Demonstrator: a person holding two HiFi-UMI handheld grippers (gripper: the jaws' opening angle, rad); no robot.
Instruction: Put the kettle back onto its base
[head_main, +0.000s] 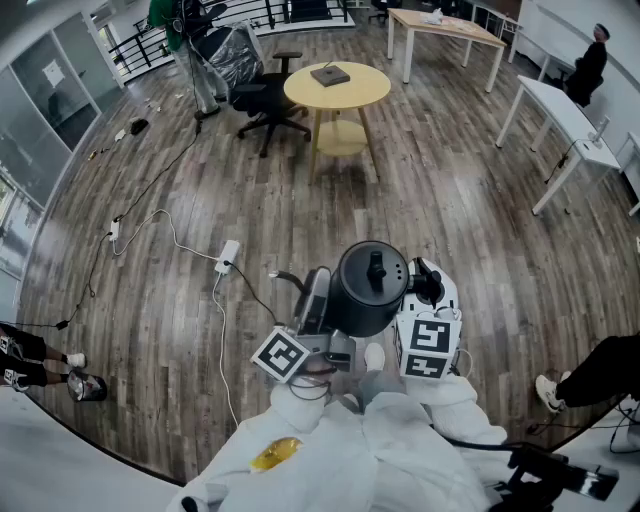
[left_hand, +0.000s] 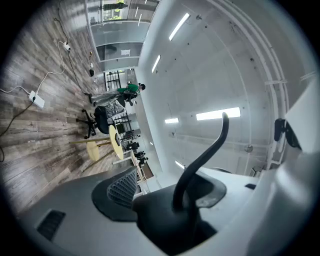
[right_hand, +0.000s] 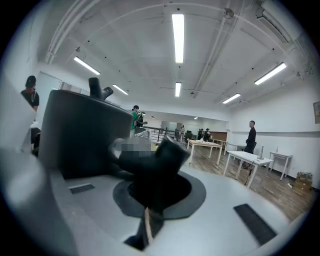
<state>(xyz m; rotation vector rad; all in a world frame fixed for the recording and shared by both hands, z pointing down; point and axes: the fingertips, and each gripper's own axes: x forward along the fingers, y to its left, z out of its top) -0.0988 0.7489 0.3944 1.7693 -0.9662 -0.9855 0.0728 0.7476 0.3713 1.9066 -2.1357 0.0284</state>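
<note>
Two grippers flank the black kettle (head_main: 368, 292) in the head view: the left gripper (head_main: 320, 298) is against its left side and the right gripper (head_main: 426, 286) against its right. The kettle hangs between them above the wood floor (head_main: 450, 200), close in front of the person. Only this view shows the whole lid with its knob (head_main: 377, 268), and a power strip (head_main: 228, 255) lying on the floor nearby. The right gripper view shows that gripper's hold: its jaws are closed on a black piece (right_hand: 155, 162) that juts from the kettle's wall at the left of that view. The left gripper view shows no kettle wall. Its jaws are clamped on a dark part (left_hand: 165, 220), apparently part of the kettle, with a thin curved arm (left_hand: 207, 147) rising from it.
</note>
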